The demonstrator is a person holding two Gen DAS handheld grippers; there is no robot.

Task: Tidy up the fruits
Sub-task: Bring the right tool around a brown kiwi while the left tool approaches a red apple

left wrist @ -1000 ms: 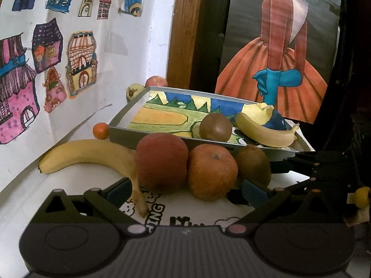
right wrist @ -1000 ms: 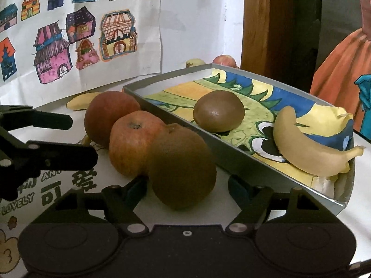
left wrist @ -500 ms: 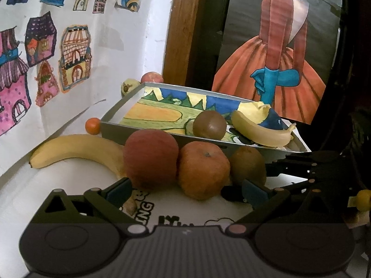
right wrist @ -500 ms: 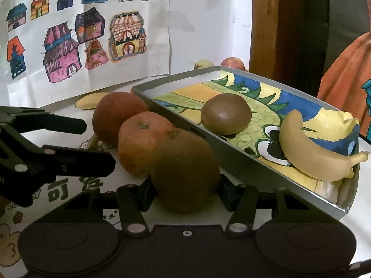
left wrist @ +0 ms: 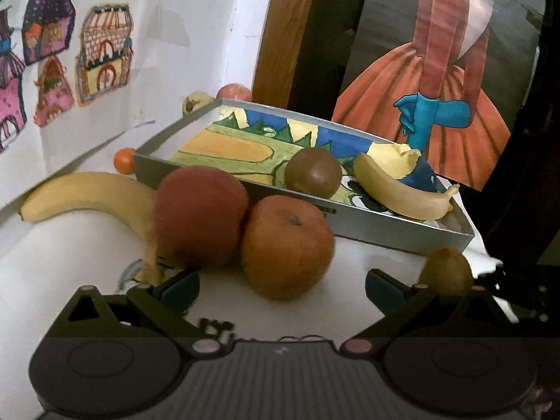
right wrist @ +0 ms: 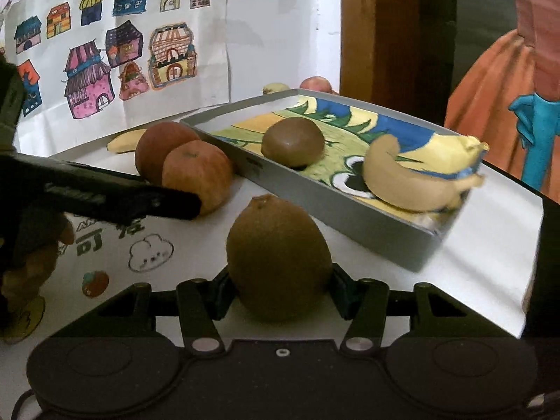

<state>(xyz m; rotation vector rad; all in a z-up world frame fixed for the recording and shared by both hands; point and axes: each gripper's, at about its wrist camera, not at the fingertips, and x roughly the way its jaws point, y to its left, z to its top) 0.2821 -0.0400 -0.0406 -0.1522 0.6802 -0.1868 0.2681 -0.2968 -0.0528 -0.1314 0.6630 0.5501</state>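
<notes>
My right gripper (right wrist: 280, 287) is shut on a brown kiwi (right wrist: 278, 259), held apart from the other fruit and short of the grey tray (right wrist: 332, 206). The same kiwi (left wrist: 444, 271) shows at the right of the left wrist view. My left gripper (left wrist: 281, 287) is open, its fingers on either side of an orange-coloured apple (left wrist: 287, 245), without touching it. A red apple (left wrist: 199, 217) and a banana (left wrist: 87, 192) lie to its left. Inside the tray (left wrist: 385, 224) rest a second kiwi (left wrist: 312, 176) and a banana (left wrist: 399, 192).
A small orange (left wrist: 124, 160) sits by the tray's left corner. An apple (left wrist: 234, 91) and a pale fruit (left wrist: 196, 102) lie behind the tray, against the wall with house drawings. The table ends just right of the tray. The left gripper's finger (right wrist: 122, 196) reaches in from the left.
My right gripper closed on the near kiwi and drew it back and to the right, away from the two apples. The left gripper shifted forward towards the orange-coloured apple.
</notes>
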